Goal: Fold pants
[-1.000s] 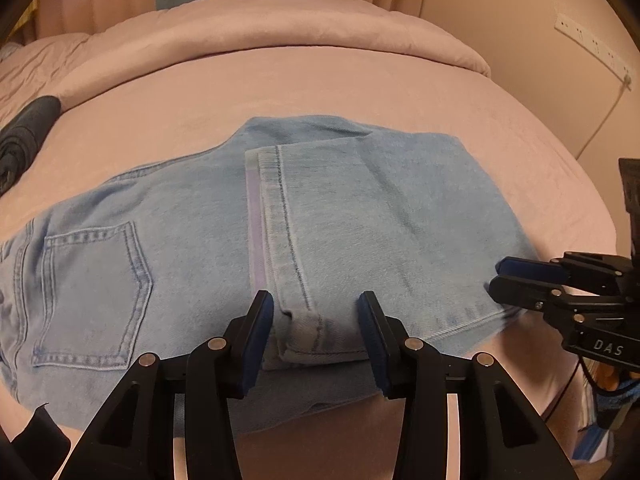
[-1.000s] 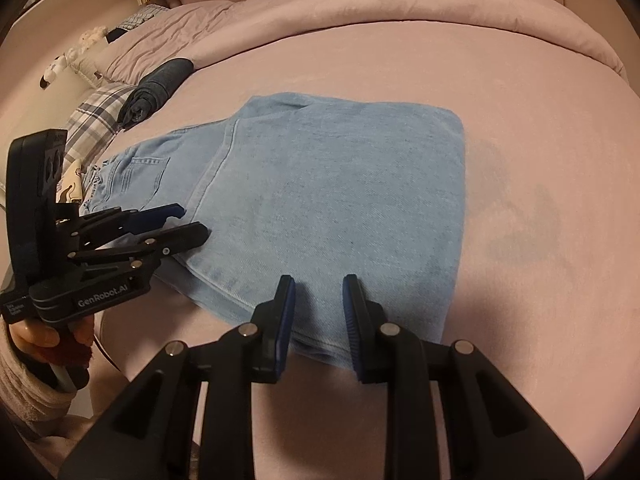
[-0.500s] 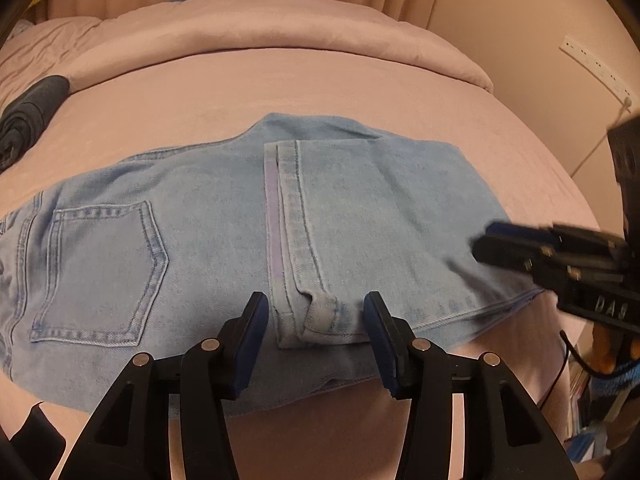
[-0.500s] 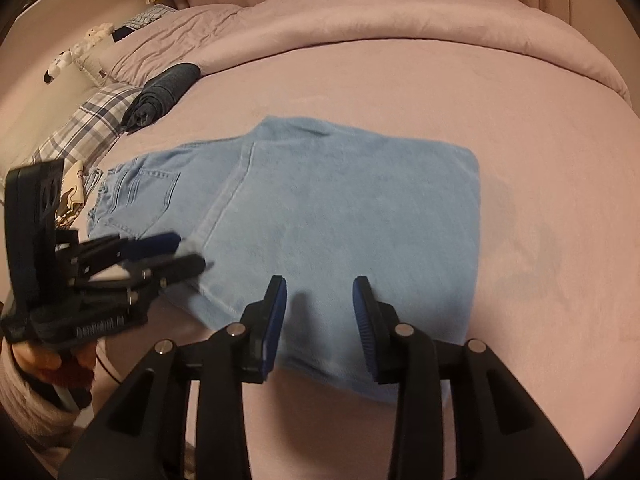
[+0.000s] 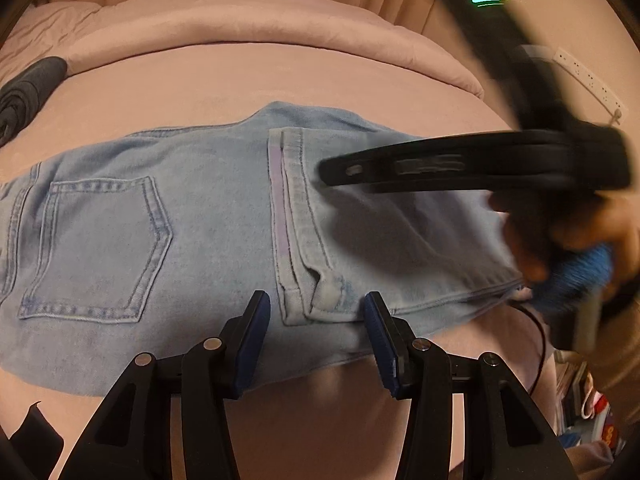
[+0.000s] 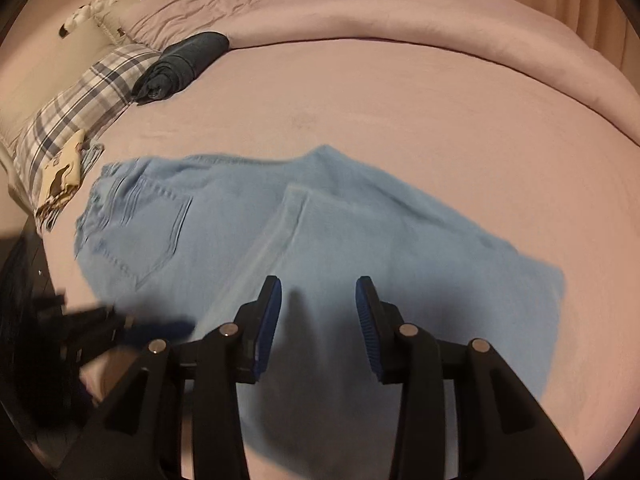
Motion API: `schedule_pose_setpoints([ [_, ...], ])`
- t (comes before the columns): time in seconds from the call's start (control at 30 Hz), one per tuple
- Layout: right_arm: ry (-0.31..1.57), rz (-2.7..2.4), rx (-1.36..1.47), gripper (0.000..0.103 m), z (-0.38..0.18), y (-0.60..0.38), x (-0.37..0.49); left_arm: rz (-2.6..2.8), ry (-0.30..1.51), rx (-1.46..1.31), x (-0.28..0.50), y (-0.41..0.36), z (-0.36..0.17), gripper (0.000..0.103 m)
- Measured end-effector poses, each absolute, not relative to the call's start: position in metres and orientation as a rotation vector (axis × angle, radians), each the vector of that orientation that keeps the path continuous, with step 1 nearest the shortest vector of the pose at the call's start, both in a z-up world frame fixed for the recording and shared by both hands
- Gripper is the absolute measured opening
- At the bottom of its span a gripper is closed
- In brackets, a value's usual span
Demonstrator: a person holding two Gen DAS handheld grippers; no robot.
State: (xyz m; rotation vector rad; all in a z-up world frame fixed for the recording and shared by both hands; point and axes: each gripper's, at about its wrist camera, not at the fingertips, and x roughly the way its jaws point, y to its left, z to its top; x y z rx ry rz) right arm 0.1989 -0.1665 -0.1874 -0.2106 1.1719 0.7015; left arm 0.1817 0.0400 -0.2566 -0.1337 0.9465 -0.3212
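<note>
Looking along the left gripper (image 5: pixel 314 334), its fingers spread apart flank the hem of the pants (image 5: pixel 168 236), folded on the pink bed (image 5: pixel 248 76). Seen from the right wrist, the right gripper (image 6: pixel 318 324) hovers parted over the pants' folded leg.

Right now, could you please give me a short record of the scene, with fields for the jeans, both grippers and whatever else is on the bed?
jeans: light blue jeans, legs folded over the seat, flat on the pink bed
hem: folded hem lies near the front edge
left gripper: left gripper open, fingers either side of the hem, holding nothing
right gripper: right gripper open, above the folded legs, blurred
other items: dark roll beside the plaid pillow
</note>
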Motion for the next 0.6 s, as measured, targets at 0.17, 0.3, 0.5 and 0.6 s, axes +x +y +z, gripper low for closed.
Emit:
schedule_pose_setpoints([
  [0.17,1.195,0.690,-0.297,0.048,-0.208,-0.142,0.202,-0.318,0.939,-0.186,0.166,0.056,-0.250,0.049],
  [0.3,1.198,0.667,-0.300,0.048,-0.197,-0.144,0.197,-0.298,0.917,-0.247,0.152,0.080,-0.240,0.049],
  [0.5,1.121,0.849,-0.289,0.048,-0.172,-0.148,0.150,-0.188,0.859,-0.472,0.122,0.151,-0.232,0.049],
  [0.6,1.145,0.905,-0.302,0.048,-0.184,-0.142,0.132,-0.124,0.816,-0.652,0.105,0.197,-0.238,0.058],
])
